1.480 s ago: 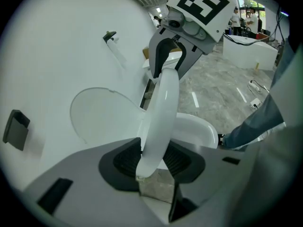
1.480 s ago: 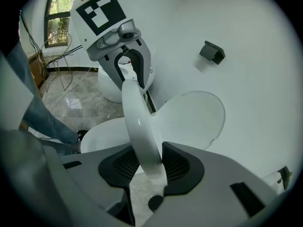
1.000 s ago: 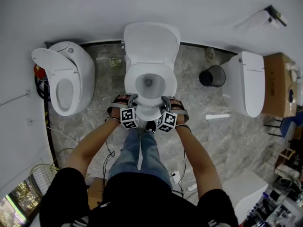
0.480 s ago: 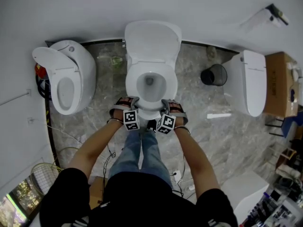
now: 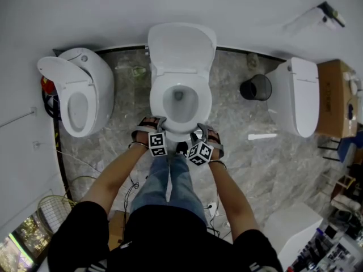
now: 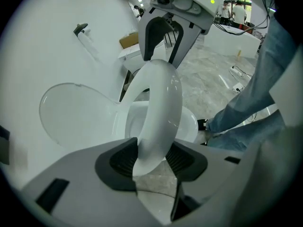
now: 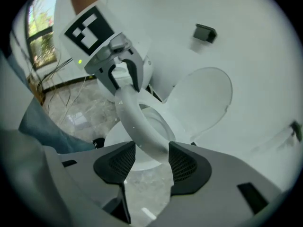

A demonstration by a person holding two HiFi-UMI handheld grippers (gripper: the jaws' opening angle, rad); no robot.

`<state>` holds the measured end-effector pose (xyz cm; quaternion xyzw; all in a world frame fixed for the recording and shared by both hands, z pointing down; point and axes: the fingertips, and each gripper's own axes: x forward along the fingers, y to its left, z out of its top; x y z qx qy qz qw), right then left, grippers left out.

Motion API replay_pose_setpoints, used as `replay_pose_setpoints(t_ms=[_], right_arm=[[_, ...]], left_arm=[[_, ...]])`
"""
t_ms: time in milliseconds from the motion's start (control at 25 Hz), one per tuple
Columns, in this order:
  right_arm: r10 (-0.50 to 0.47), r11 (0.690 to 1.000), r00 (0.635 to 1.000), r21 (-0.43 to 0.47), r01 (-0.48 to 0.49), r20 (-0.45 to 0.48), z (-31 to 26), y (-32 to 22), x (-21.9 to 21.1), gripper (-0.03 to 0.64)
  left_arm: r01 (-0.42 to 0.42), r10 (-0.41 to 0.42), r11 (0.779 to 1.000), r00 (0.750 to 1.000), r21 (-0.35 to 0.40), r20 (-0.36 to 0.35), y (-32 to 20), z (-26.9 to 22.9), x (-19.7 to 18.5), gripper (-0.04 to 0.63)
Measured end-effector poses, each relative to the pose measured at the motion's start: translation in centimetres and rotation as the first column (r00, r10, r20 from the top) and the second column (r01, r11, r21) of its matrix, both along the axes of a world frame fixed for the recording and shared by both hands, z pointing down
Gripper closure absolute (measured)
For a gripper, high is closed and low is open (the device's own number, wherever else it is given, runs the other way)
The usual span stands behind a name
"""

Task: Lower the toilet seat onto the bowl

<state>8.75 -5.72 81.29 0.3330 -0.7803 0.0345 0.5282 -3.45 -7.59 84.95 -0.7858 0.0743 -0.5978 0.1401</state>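
I stand over the middle toilet with both arms stretched down to its front. Its lid (image 5: 181, 47) is upright against the white wall, and the toilet seat (image 5: 159, 103) lies low over the bowl (image 6: 189, 124). Whether the seat already rests on the rim I cannot tell. My left tongs (image 5: 154, 123) sit at the front left of the seat ring and my right tongs (image 5: 205, 132) at the front right, both pointing steeply down. In the left gripper view the white ring runs up between the dark ribbed pads (image 6: 124, 161), which touch it on both sides, so those tongs grip the seat although the jaws have just been opening a little. In the right gripper view the ring also passes between the pads (image 7: 182, 162). It lies against one pad with a thin gap at the other, so the right tongs are open around the seat, their jaws having just been opening wider. My jeans (image 5: 170, 180) show below the tongs, over the grey marble floor (image 5: 125, 123). A second toilet (image 5: 79, 98) with its lid raised stands to the left, a third toilet (image 5: 300, 98), closed, to the right, and a black bin (image 5: 255, 89) stands between the middle toilet and the right one.
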Motion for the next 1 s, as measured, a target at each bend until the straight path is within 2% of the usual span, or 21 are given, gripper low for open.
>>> replay_pose_setpoints(t_ms=[80,120,160,200,240,280,360,400,440,600,760,800,840,920,1000], right_arm=[[0.168,0.984,0.98,-0.073,-0.161,0.105,-0.2,0.8,0.9,0.382],[0.261,0.962,0.952,-0.13,-0.242,0.16,-0.1,1.4,1.3,0.382],[0.358,0.927,0.909,-0.199,-0.318,0.214,0.3,2.0,1.7,0.382],[0.458,0.879,0.848,-0.278,-0.387,0.266,0.8,2.6,1.9,0.382],[0.556,0.819,0.768,-0.364,-0.443,0.318,1.4,3.2,2.1,0.382],[0.646,0.753,0.669,-0.45,-0.48,0.367,1.7,3.5,2.1,0.383],[0.775,0.631,0.447,-0.597,-0.495,0.447,2.0,3.4,1.9,0.383],[0.81,0.587,0.345,-0.651,-0.482,0.474,1.9,3.2,1.7,0.383],[0.831,0.554,0.265,-0.691,-0.463,0.488,1.9,2.9,1.6,0.383],[0.884,0.443,0.038,-0.806,-0.392,0.467,2.5,3.6,1.5,0.365],[0.866,0.335,-0.281,-0.897,-0.288,0.413,2.3,3.3,1.9,0.364],[0.857,0.304,-0.337,-0.911,-0.278,0.389,2.5,3.1,2.0,0.364],[0.851,0.277,-0.375,-0.921,-0.275,0.368,3.0,2.8,2.1,0.364],[0.844,0.239,-0.413,-0.929,-0.282,0.343,4.1,2.1,2.1,0.382],[0.845,0.193,-0.433,-0.934,-0.3,0.314,4.8,1.9,2.2,0.447]], left_arm=[[-0.002,0.002,1.0,1.0,-0.002,0.002,0.1,0.2,0.1,0.413],[-0.003,0.003,1.0,1.0,-0.004,0.004,0.2,0.4,0.1,0.411],[-0.004,0.004,1.0,1.0,-0.007,0.006,0.4,0.5,0.0,0.41],[-0.006,0.006,1.0,1.0,-0.01,0.009,0.6,0.7,0.0,0.408],[-0.009,0.009,1.0,1.0,-0.013,0.012,0.7,0.8,0.0,0.408],[-0.012,0.013,1.0,1.0,-0.017,0.014,0.8,0.9,0.0,0.406],[-0.02,0.021,1.0,1.0,-0.022,0.02,1.1,1.2,0.0,0.403],[-0.023,0.023,0.999,0.999,-0.024,0.023,1.1,1.3,0.0,0.402],[-0.024,0.025,0.999,0.999,-0.026,0.027,1.2,1.4,0.0,0.4],[-0.034,0.035,0.999,0.998,-0.039,0.042,1.8,2.0,-0.1,0.394],[-0.047,0.049,0.998,0.997,-0.044,0.052,2.3,2.5,-0.2,0.391],[-0.05,0.052,0.998,0.997,-0.045,0.054,2.3,2.7,-0.2,0.391],[-0.052,0.055,0.998,0.997,-0.046,0.057,2.4,2.8,-0.3,0.39],[-0.055,0.058,0.997,0.996,-0.045,0.063,2.5,3.0,-0.4,0.388],[-0.054,0.057,0.998,0.996,-0.04,0.064,2.7,3.2,-0.4,0.388]])
